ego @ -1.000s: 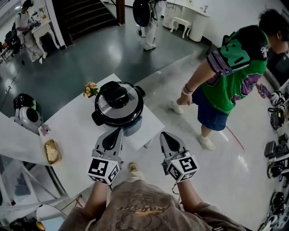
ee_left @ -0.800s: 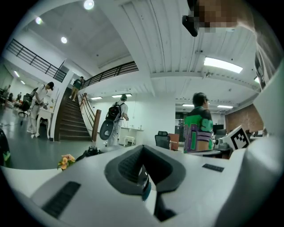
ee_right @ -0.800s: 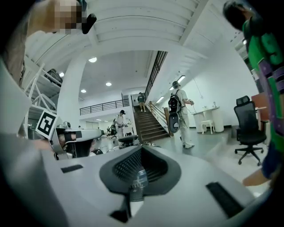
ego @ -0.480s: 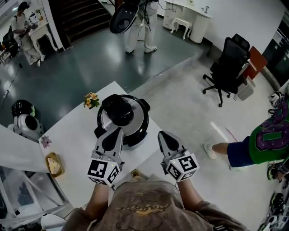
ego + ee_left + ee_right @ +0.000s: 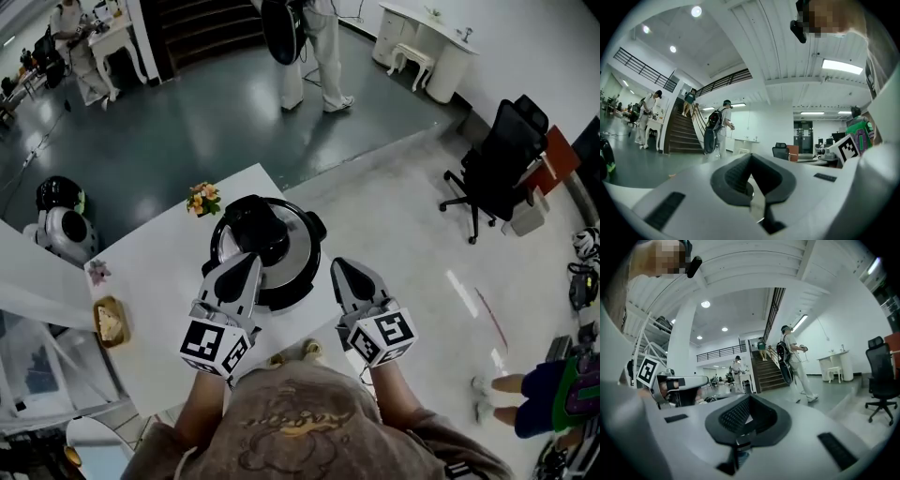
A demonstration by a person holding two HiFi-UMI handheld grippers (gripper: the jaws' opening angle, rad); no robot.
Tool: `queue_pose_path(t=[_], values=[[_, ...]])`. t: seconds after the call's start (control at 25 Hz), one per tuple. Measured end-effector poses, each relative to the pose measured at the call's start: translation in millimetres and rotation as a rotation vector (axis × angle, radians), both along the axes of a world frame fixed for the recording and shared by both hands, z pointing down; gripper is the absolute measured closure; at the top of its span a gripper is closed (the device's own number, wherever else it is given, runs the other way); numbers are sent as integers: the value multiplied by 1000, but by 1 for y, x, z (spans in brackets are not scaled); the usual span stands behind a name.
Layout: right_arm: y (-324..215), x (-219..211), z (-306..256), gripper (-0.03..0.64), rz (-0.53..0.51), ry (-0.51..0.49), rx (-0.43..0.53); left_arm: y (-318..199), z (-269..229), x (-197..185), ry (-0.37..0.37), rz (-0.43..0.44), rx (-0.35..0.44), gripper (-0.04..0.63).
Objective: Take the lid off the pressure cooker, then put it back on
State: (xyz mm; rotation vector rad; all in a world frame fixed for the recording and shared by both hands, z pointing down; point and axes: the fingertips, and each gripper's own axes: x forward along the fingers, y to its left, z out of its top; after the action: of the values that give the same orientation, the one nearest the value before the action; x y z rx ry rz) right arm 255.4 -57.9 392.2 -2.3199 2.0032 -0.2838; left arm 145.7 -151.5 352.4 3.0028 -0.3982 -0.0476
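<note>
Around you: a flower posy stands on the white table just behind the cooker; an office chair stands well off to your right.
Counts: one pressure cooker, one lid sitting on it, two tongs.
Left gripper: jaws together, holding nothing; its tip overlaps the cooker's near-left edge, contact unclear.
Right gripper: jaws together, holding nothing; just right of the cooker, apart from it.

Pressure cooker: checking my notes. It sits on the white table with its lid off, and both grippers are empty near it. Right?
No: the head view shows the lid on the pressure cooker. The rest is right.
</note>
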Motion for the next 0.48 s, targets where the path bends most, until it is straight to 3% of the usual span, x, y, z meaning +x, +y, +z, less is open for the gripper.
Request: queue_pose_path(t=[0.4, 0.48], values=[[-32, 1, 1, 623, -166, 1, 5, -14, 4, -5, -4, -108, 1, 595], [-37, -3, 2, 579, -219, 0, -5, -13, 4, -5, -1, -110, -6, 549]])
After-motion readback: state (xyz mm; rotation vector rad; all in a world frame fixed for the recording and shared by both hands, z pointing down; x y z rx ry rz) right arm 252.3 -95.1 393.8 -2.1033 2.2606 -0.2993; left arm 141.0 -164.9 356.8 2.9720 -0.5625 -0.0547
